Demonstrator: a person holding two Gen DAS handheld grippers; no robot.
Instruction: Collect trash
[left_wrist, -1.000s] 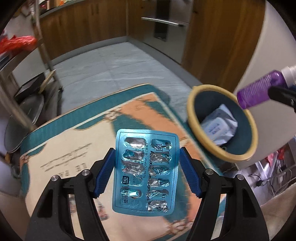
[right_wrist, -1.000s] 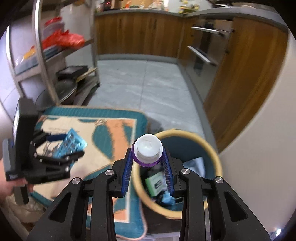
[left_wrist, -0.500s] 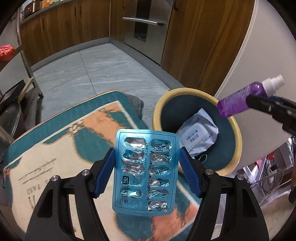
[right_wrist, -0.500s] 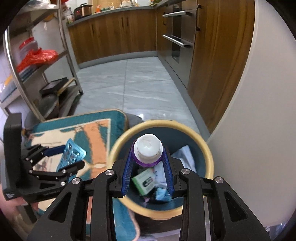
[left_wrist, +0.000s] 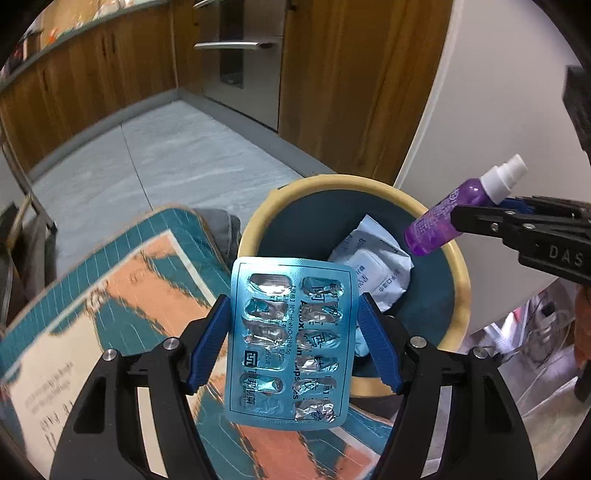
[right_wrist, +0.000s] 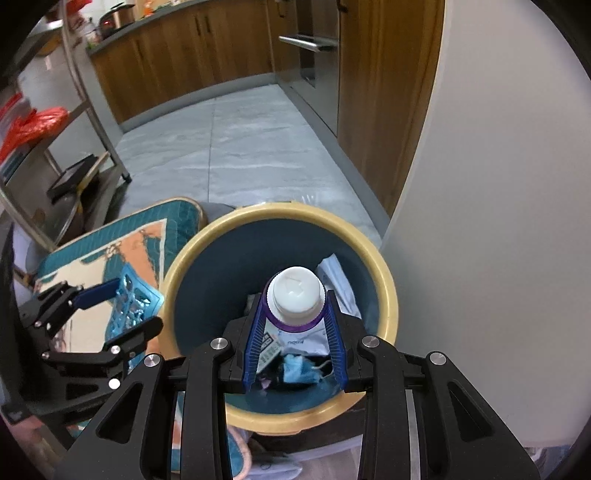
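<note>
I look down on a grey tiled kitchen floor (right_wrist: 258, 147) with wood cabinets along the far side and a white wall on the right. On the floor to the left lies a teal and orange patterned mat (left_wrist: 129, 295). Just right of the mat stands the round bin with a cream rim and dark teal inside (right_wrist: 384, 280), which already holds a pale wipes packet (left_wrist: 373, 269) and other scraps.

I hold both pieces of trash over or beside that bin so they can fall straight in. My right gripper (right_wrist: 295, 332) has its jaws closed on the neck of a purple spray bottle with a white cap (right_wrist: 295, 295). The bottle hangs above the bin's opening, base pointing down and away from me, so letting go should send it inside, I judge.

My left gripper (left_wrist: 291, 336) has its jaws pressed on the two long edges of a blue foil blister pack with emptied pockets (left_wrist: 288, 339). The pack stands flat towards the camera, above the near left part of the rim, partly over the mat. I judge it needs to go a little further right before release.
</note>
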